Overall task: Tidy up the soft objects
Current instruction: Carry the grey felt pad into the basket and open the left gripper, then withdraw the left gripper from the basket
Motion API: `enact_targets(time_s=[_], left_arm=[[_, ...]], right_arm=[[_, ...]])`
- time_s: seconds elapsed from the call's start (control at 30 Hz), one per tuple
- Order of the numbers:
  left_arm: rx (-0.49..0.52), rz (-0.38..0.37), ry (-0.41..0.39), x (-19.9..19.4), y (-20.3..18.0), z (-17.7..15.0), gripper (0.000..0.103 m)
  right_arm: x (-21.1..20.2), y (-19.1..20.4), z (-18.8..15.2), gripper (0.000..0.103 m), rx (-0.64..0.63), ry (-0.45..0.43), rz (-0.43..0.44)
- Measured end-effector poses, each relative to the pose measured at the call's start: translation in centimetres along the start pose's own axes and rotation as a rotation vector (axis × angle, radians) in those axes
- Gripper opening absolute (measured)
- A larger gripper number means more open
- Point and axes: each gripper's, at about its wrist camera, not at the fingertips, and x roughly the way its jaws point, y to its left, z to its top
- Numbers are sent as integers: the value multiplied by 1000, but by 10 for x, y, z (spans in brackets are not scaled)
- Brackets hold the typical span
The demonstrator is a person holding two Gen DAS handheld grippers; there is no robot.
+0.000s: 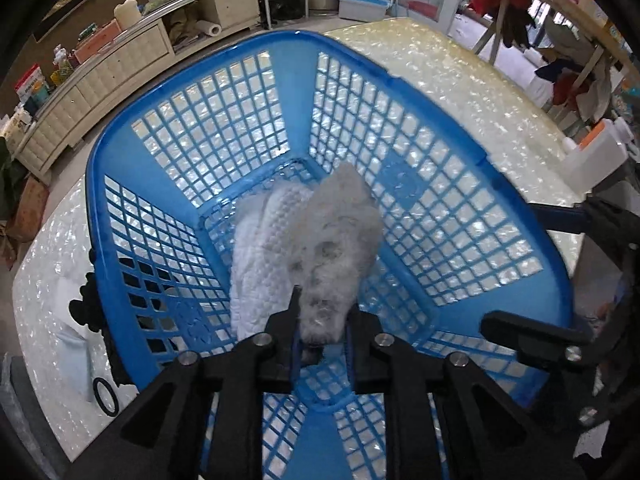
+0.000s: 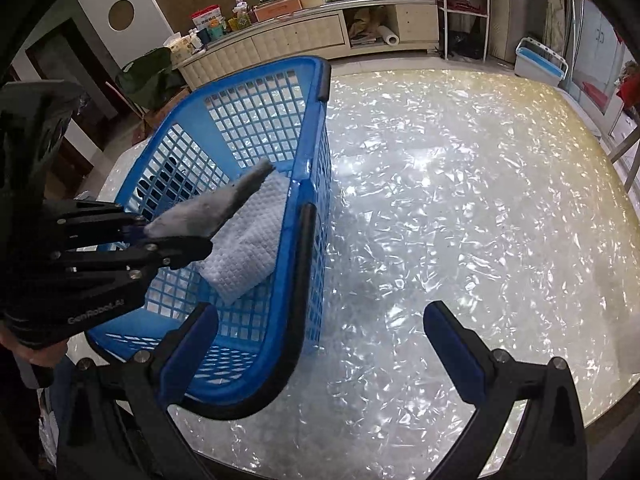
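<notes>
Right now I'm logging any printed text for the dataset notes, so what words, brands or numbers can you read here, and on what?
"GenRoboAI": white lettering on the black body of the left gripper, seen from the right wrist view.
Red-and-white carton on the cream sideboard: print too small to read.
Orange box on the same sideboard: label blurred.
Blue plastic lattice basket, white waffle cloth, grey fluffy cloth: no text.

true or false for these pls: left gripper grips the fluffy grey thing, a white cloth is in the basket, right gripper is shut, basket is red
1. The left gripper grips the fluffy grey cloth. True.
2. A white waffle-textured cloth lies in the basket. True.
3. The right gripper is shut. False: it is open and holds nothing.
4. The basket is red. False: it is blue, with black handles.
</notes>
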Motion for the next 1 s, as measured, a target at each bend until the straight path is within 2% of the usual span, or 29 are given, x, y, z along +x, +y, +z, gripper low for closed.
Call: enact_targets(time_s=[0.1, 0.17, 0.23, 0.33, 0.43, 0.63, 0.77, 0.97, 1.0], left_arm=[[2, 13, 0, 4, 0, 2, 32], [18, -12, 0, 2, -3, 3, 59], [42, -28, -13, -2, -9, 5, 67], [40, -6, -23, -7, -10, 7, 79], [31, 27, -39, -13, -8, 5, 79], [-18, 36, -80, -39, 2, -6, 79], [-45, 70, -128, -64, 8, -20, 85], [-74, 74, -181, -97, 16, -46, 91], [-73, 77, -190, -102, 17, -50, 95]], right_arm=[[2, -2, 0, 103, 7, -1, 16], [1, -4, 0, 103, 8, 1, 25], [1, -4, 0, 103, 7, 3, 32], [-1, -4, 0, 103, 12, 4, 27], [-5, -8, 0, 103, 21, -1, 29], [-24, -10, -5, 103, 24, -20, 26], [-37, -5, -6, 103, 25, -43, 18], [-54, 18, -11, 103, 14, -71, 13], [-56, 21, -12, 103, 12, -74, 13]])
